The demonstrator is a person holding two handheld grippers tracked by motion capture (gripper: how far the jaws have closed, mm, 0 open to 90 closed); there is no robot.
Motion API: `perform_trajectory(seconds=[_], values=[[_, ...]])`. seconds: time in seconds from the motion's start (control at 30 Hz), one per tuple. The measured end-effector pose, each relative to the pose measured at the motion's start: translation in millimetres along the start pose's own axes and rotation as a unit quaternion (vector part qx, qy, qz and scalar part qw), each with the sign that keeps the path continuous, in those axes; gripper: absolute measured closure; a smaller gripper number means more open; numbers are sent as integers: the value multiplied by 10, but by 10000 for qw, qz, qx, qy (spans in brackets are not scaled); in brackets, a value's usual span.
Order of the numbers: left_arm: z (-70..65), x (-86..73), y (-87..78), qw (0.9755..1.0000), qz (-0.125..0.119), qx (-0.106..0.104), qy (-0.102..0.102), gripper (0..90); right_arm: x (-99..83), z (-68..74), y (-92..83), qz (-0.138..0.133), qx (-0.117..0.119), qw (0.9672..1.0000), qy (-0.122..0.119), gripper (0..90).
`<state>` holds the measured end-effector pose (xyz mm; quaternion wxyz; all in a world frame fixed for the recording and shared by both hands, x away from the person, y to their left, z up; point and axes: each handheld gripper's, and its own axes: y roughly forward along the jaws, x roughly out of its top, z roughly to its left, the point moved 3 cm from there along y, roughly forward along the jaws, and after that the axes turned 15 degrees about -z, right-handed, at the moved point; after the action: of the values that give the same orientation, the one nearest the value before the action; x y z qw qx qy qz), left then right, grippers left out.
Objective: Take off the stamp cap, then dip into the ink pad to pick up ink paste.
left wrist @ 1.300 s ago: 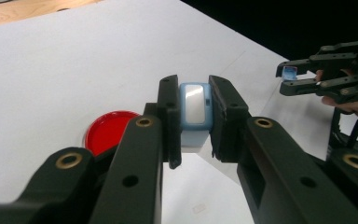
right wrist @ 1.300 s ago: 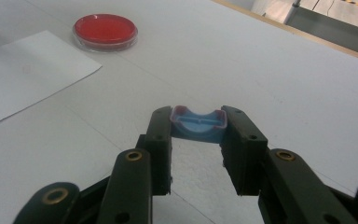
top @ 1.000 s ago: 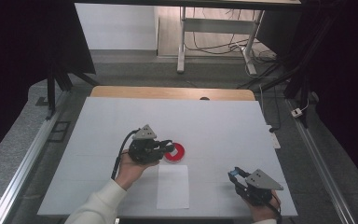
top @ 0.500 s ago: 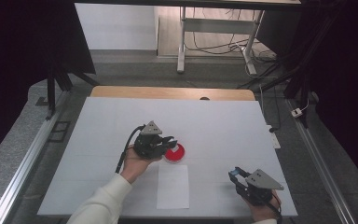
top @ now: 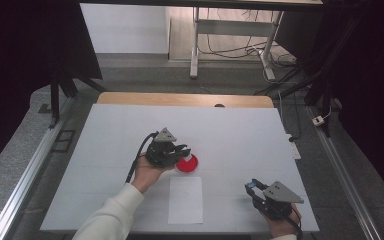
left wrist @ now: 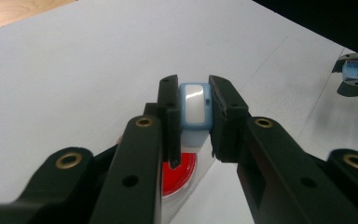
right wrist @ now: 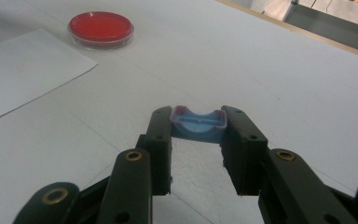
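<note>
Reaching over the red dish [top: 187,164], your left gripper [top: 182,150] clenched a light-blue box [left wrist: 195,109] just above it. Your right gripper [top: 252,186], well right of the dish beyond the paper sheet [top: 185,199], gripped a blue cap [right wrist: 198,123], held low and level.

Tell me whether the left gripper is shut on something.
Shut: the left gripper has its black jaws pressed against both sides of a small light-blue plastic piece.

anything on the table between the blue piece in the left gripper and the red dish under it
Nothing visible. The left gripper holds the light blue piece directly above the red dish, with open air between them. The white paper lies nearer the person.
</note>
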<state>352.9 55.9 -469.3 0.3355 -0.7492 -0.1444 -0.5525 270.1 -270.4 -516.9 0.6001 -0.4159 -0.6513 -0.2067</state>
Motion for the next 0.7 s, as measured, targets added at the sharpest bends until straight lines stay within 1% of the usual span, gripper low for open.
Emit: perform_trajectory(seconds=[0.2,0.3,0.7], values=[[9,-33,84,9998,168,44,53,757,0,0,1,3,3,10000,-3,641],[13,-44,120,9997,213,54,62,757,0,2,1,14,-13,10000,-17,640],[51,-94,188,9989,418,145,123,757,-3,1,3,1,11,10000,5,641]])
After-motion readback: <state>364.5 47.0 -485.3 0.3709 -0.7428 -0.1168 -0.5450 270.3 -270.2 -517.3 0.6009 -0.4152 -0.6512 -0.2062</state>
